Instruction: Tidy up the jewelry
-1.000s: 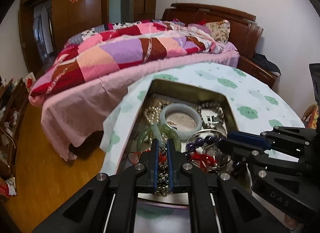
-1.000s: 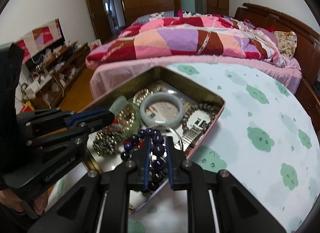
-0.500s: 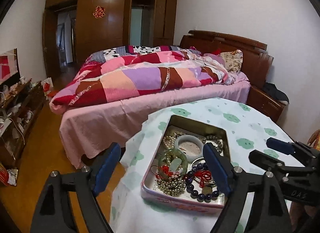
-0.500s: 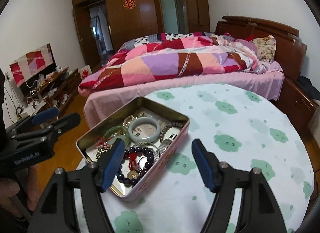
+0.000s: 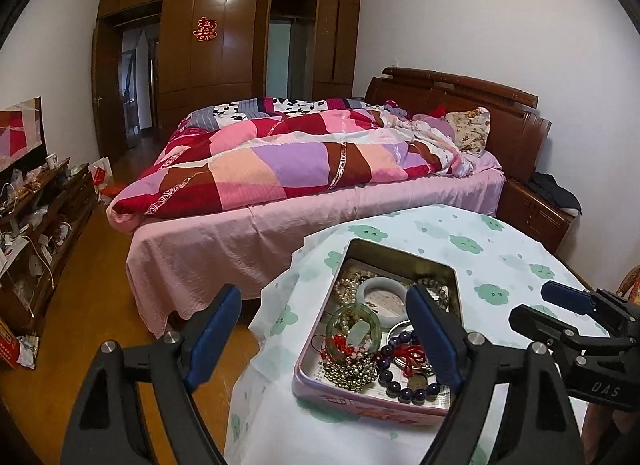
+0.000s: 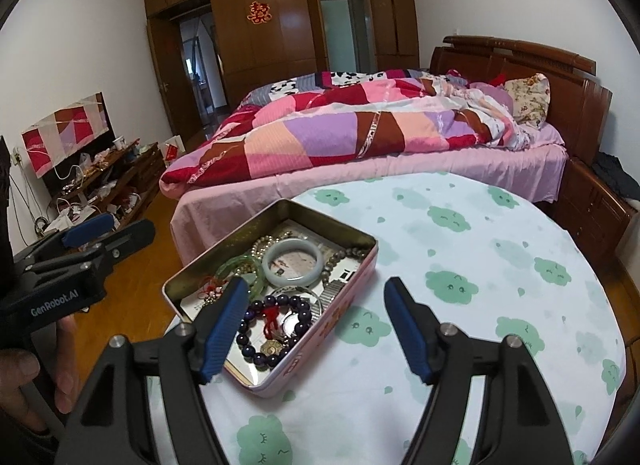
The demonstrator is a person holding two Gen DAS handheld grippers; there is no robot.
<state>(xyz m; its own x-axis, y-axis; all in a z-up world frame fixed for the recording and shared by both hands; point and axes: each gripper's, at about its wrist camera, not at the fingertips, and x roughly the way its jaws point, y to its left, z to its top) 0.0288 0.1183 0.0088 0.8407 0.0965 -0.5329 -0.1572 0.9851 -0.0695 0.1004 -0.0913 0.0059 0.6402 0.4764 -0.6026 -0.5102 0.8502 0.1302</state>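
Note:
A pink metal tin sits open on the round table and holds jewelry: a pale jade bangle, a green bangle, a dark purple bead bracelet with red cord, and a heap of gold beads. My left gripper is open and empty, raised above the tin's near left. My right gripper is open and empty, raised over the tin's near right corner.
The table wears a white cloth with green clouds. A bed with a patchwork quilt stands close behind it. A cluttered low cabinet lines the left wall. A wooden nightstand stands at the right.
Both grippers were shut on jewelry in the tin a second ago, the left on a red cord, the right on the purple beads. Both have opened, let go and pulled up and back.

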